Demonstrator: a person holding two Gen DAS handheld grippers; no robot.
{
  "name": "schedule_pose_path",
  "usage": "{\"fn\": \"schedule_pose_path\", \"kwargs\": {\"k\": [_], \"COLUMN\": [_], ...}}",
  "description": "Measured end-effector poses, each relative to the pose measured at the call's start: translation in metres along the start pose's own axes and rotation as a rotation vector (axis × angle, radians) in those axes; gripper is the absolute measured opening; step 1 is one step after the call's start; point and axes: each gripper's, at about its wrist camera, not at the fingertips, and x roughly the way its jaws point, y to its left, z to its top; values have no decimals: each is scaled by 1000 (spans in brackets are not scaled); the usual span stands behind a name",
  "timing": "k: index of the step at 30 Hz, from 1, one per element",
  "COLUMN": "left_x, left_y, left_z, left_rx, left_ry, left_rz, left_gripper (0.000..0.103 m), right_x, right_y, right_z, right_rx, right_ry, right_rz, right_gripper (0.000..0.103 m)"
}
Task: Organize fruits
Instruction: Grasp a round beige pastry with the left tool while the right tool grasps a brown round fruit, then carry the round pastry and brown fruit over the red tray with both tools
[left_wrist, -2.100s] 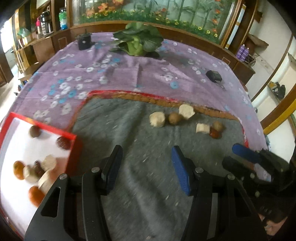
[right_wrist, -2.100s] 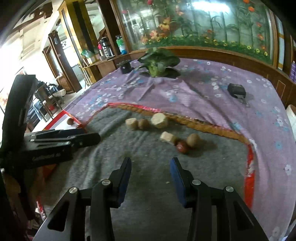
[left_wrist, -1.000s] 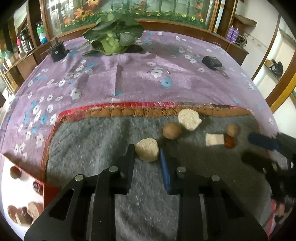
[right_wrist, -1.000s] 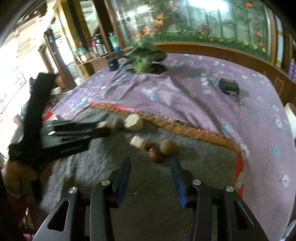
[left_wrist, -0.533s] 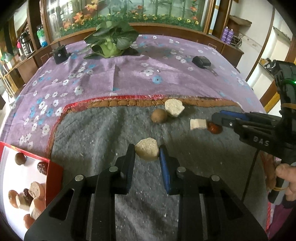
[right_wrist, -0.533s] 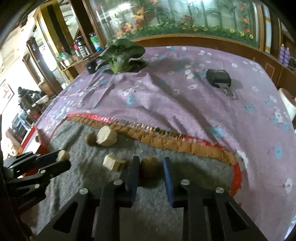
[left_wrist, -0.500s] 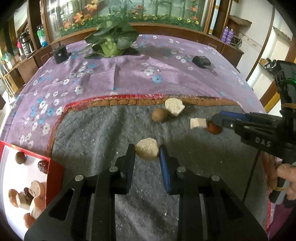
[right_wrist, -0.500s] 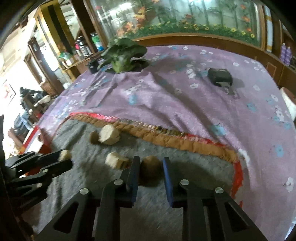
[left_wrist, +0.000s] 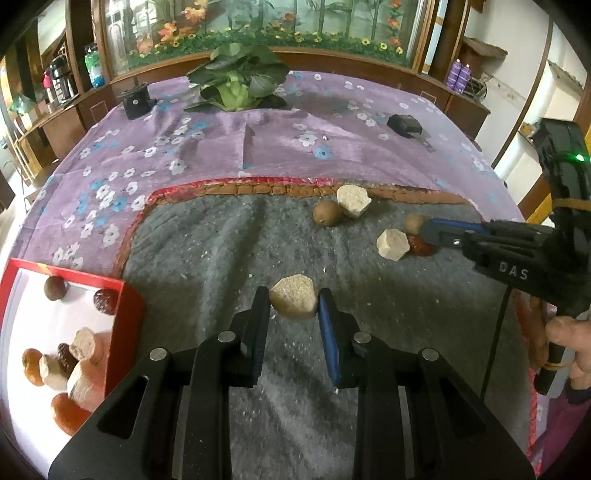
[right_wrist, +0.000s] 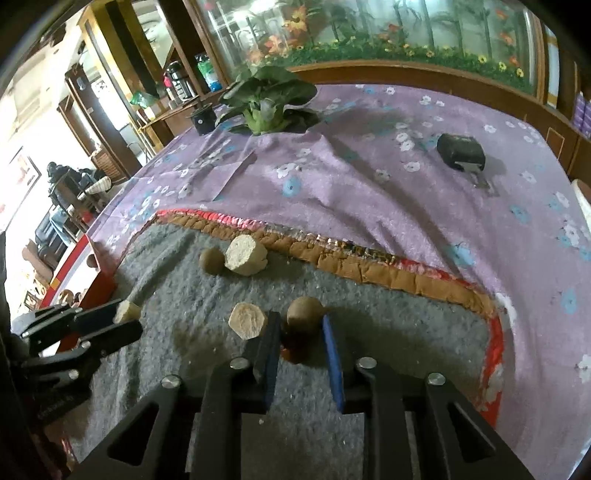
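My left gripper (left_wrist: 293, 308) is shut on a pale fruit chunk (left_wrist: 293, 302), held just above the grey mat (left_wrist: 207, 258). The red-rimmed white tray (left_wrist: 74, 277) at the lower left holds several fruits. In the right wrist view my right gripper (right_wrist: 300, 326) is shut on a brown round fruit (right_wrist: 304, 313), with a dark red fruit (right_wrist: 291, 350) low between the fingers. A pale chunk (right_wrist: 246, 319) lies just left of it. Farther back, another brown fruit (right_wrist: 211, 260) and a pale chunk (right_wrist: 245, 254) touch each other.
A purple flowered cloth (left_wrist: 258, 147) covers the table beyond the mat's red and orange border. On it stand a leafy plant (left_wrist: 236, 83), a black cup (left_wrist: 136, 101) and a black box (left_wrist: 404, 124). A person's hand (left_wrist: 570, 343) holds the right gripper's handle.
The right gripper moved up to the brown fruit and its jaws closed on it. The left gripper carried its pale chunk back toward the tray side, bringing the tray further into view.
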Motion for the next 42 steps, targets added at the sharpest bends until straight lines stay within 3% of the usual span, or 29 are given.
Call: {"fn": "schedule_pose_path", "kwargs": {"k": [5,9,11,13,17,18,19,20,27,34,42], "left_x": [-14,-22,-25,-26,-25,-25,-25,-26,-28,-48,-72], "left_y": [6,10,11,11,13,14,15,16,23,33,55], "left_z": [-6,-12,-15,-17,-19,-19,-19,-19,-22,-34,-49], "left_rx": [-14,-22,-24,-25,-28,-28,-29,-29,-58,-75,-100], "left_ry": [-21,-30,-32,-29,-20,-19,-20,-22,-29,-66,-106], "left_rz": [0,1,-5,-12,-11,-11,-11,-11,-10,10,73], "left_gripper": [25,25,25,25,25,25,25,25,25,25,25], "right_x": [-29,-24,-18,-10,18,17,17,15,-23,-59,-52], "right_y": [13,14,11,10,8,5,4,5,18,78,129], "right_z": [-15,-14,-11,-5,4,4,4,3,-12,-32,-44], "right_rx": [-1,0,21,27,26,46,52,48,22,-72,-120], "right_ry": [-68,-51,-48,-52,8,-15,0,0,-75,-135,-120], "right_rz": [18,-61,-66,-45,-87,-67,-50,-43,-17,86,154], "right_gripper": [7,9,30,37,36,37,29,21,21,21,21]}}
